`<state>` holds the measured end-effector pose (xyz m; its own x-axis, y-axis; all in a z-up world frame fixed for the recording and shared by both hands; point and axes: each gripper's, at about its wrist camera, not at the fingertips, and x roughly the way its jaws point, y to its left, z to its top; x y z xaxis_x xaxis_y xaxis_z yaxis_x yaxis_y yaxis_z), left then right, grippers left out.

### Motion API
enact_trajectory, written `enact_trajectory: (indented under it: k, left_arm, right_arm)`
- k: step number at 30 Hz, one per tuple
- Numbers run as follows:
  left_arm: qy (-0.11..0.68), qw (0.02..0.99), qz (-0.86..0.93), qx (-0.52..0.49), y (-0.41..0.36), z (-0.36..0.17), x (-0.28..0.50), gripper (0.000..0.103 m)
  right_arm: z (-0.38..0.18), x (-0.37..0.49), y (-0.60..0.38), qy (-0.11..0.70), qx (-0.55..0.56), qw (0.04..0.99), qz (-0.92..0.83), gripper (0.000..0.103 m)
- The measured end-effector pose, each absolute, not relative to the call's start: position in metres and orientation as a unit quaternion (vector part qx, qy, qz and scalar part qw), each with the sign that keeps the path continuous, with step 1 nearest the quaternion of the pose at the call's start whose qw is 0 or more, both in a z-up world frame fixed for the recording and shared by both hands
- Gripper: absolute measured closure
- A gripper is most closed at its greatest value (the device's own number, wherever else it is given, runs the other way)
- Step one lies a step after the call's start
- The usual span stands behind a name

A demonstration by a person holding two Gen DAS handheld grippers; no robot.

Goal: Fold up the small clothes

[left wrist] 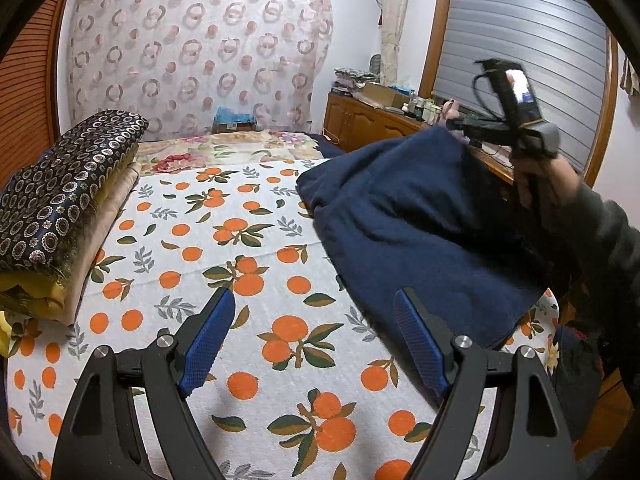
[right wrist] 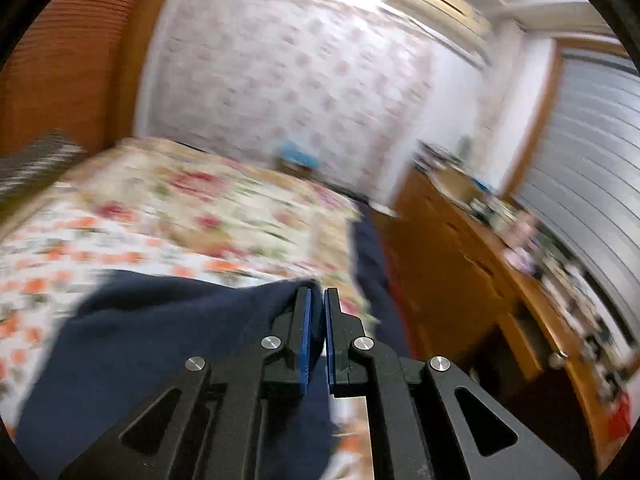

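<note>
The left gripper (left wrist: 314,308) hovers nearest, fingers spread wide and empty over the orange-print bed (left wrist: 248,280). The navy garment (left wrist: 420,224) drapes at the bed's right side, one edge lifted, pinched in the right gripper (right wrist: 316,300). I'd have the left take the opposite edge, keeping it taut.

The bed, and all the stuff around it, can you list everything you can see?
Navy garment: one, dark blue, lifted at one edge over the bed's right side.
Bedsheet: one, white with oranges, covering the bed.
Floral blanket: one, cream and red, far end of bed.
Folded bedding stack: one, black patterned top, left edge of bed.
Curtain: one, pinkish circles, back wall.
Cabinet: one, wooden, right wall, cluttered top.
Left gripper: open, empty, above the sheet.
Right gripper: shut on the garment.
</note>
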<state>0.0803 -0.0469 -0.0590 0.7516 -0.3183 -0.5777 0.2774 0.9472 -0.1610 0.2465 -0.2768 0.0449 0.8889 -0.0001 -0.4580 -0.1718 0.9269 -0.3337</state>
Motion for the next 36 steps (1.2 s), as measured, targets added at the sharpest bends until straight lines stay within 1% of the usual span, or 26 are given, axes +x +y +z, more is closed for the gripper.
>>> enact_trajectory:
  k: [1,2,4,6,7,8,11,17,20,22,24,26,29,32,34,35,36]
  left_arm:
    - [0.314,0.935,-0.159,-0.032,-0.047,-0.059,0.08,0.021]
    - [0.315,0.935,-0.16,-0.031,-0.047,-0.06,0.08,0.021]
    - [0.316,0.935,-0.16,-0.032,-0.047,-0.06,0.08,0.021]
    - [0.317,0.934,-0.162,-0.034,-0.048,-0.061,0.08,0.021]
    - [0.317,0.934,-0.162,-0.034,-0.048,-0.061,0.08,0.021]
    - [0.318,0.933,-0.164,-0.033,-0.049,-0.062,0.08,0.021]
    - [0.319,0.932,-0.167,-0.028,-0.053,-0.062,0.08,0.021]
    - [0.323,0.931,-0.172,-0.022,-0.058,-0.064,0.08,0.021]
    - [0.325,0.929,-0.175,-0.025,-0.06,-0.066,0.079,0.021]
    - [0.327,0.927,-0.183,-0.028,-0.063,-0.067,0.079,0.021]
    - [0.326,0.926,-0.19,-0.022,-0.068,-0.067,0.077,0.021]
    - [0.326,0.925,-0.194,-0.018,-0.072,-0.067,0.076,0.021]
    - [0.33,0.923,-0.196,-0.016,-0.076,-0.069,0.075,0.021]
    - [0.332,0.922,-0.2,-0.012,-0.08,-0.07,0.074,0.021]
    - [0.335,0.92,-0.202,-0.009,-0.082,-0.071,0.075,0.021]
    - [0.336,0.92,-0.203,-0.009,-0.083,-0.072,0.075,0.021]
    - [0.337,0.919,-0.205,-0.009,-0.084,-0.072,0.075,0.021]
  right_arm:
    - [0.042,0.256,-0.282,0.248,-0.183,0.951,0.036,0.086]
    - [0.039,0.26,-0.287,0.256,-0.179,0.95,0.027,0.078]
    - [0.037,0.259,-0.294,0.261,-0.162,0.951,0.037,0.075]
    - [0.035,0.254,-0.295,0.272,-0.144,0.949,0.065,0.067]
    - [0.032,0.252,-0.295,0.282,-0.132,0.946,0.084,0.06]
    - [0.03,0.25,-0.295,0.293,-0.124,0.943,0.101,0.055]
    - [0.016,0.25,-0.289,0.335,-0.123,0.924,0.141,0.054]
    - [-0.014,0.263,-0.279,0.384,-0.145,0.903,0.123,0.054]
    - [-0.012,0.285,-0.278,0.392,-0.119,0.906,0.107,0.054]
    - [-0.007,0.287,-0.283,0.414,-0.087,0.896,0.132,0.055]
    - [-0.006,0.284,-0.289,0.422,-0.07,0.891,0.152,0.078]
    - [-0.002,0.282,-0.296,0.415,-0.069,0.893,0.163,0.089]
    - [0.008,0.274,-0.307,0.39,-0.057,0.902,0.178,0.092]
    - [0.024,0.255,-0.316,0.341,-0.07,0.924,0.155,0.094]
    - [0.033,0.251,-0.328,0.324,-0.058,0.936,0.128,0.094]
    - [0.035,0.253,-0.334,0.331,-0.041,0.935,0.122,0.093]
    - [0.033,0.256,-0.339,0.344,-0.031,0.932,0.11,0.089]
